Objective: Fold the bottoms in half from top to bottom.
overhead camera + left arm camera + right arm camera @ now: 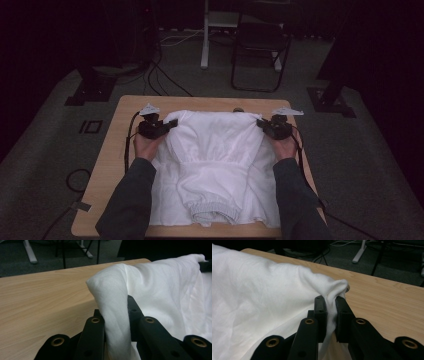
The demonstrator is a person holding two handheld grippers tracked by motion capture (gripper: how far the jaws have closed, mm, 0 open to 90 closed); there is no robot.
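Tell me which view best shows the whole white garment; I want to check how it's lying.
The high view: the white garment shows whole on the table, its far corners pinched by the left gripper and right gripper. Each gripper view shows one bunched corner between its jaws.

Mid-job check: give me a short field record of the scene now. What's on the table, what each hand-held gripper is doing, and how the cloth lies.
item: white garment, elastic band toward the near edge
surface: wooden table
left hand-held gripper: shut on the garment's far left corner
right hand-held gripper: shut on the garment's far right corner
cloth state: far edge lifted between the two grips, near part resting on the table
background: chair on the floor beyond the table
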